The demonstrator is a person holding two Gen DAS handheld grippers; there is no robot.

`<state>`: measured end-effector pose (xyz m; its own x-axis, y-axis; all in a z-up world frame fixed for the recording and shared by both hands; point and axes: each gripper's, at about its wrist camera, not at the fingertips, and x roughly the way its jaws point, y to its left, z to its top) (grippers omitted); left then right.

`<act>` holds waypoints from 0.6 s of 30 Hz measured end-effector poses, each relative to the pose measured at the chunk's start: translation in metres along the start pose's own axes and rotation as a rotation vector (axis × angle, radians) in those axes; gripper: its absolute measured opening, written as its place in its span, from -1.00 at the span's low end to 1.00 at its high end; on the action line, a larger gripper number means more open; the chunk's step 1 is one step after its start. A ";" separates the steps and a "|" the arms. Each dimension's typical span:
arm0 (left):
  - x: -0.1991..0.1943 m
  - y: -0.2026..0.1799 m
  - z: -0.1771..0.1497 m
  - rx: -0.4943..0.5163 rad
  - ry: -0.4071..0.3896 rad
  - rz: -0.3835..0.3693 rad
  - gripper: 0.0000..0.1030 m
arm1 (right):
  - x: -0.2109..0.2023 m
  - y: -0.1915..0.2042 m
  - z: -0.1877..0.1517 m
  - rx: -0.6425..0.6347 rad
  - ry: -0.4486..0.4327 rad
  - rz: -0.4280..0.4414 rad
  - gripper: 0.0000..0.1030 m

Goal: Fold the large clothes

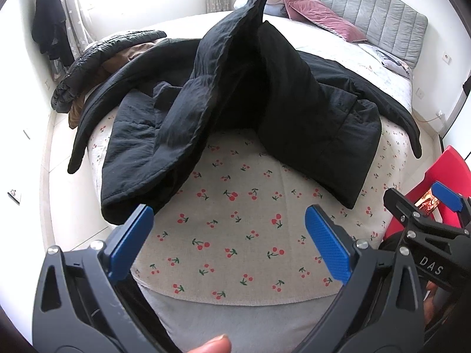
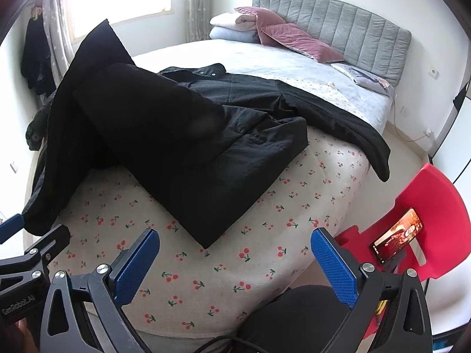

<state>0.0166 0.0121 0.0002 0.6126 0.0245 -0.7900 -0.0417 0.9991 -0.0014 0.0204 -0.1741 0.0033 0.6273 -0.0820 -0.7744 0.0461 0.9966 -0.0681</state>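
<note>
**Grippers both empty, coat still a heap on the bed**

Left gripper (image 1: 229, 223) hangs with its blue fingers spread wide, nothing between them; right gripper (image 2: 235, 250) is the same, fingers apart over the cherry-print sheet (image 2: 235, 279); the black coat (image 2: 182, 135) lies crumpled across the bed (image 2: 294, 61), one flap standing up, a sleeve hanging off the edge; a red chair (image 2: 435, 200) beside the bed holds a phone (image 2: 397, 239).

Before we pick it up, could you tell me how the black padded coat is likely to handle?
The black padded coat will probably be floppy: one panel drapes over the bed edge. Its quilted padding suggests bulk, so folds may spring back rather than lie flat. The fabric has a slight sheen, so it might slip between the fingers of the left gripper, now open.
</note>
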 end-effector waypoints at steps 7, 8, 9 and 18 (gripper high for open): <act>0.001 0.000 -0.001 0.002 0.001 0.001 0.99 | 0.000 0.000 0.000 0.000 0.001 0.000 1.00; 0.001 0.000 -0.001 0.002 0.001 0.000 0.99 | 0.000 0.000 -0.001 0.001 0.001 0.000 1.00; 0.001 0.000 -0.001 0.002 0.000 0.000 0.99 | 0.000 0.000 -0.001 0.001 0.000 0.001 1.00; 0.001 0.000 -0.001 0.002 0.002 0.002 0.99 | 0.000 0.001 -0.001 -0.002 0.001 -0.003 1.00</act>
<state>0.0163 0.0120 -0.0016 0.6109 0.0261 -0.7913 -0.0409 0.9992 0.0015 0.0199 -0.1731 0.0028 0.6262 -0.0853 -0.7750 0.0470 0.9963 -0.0717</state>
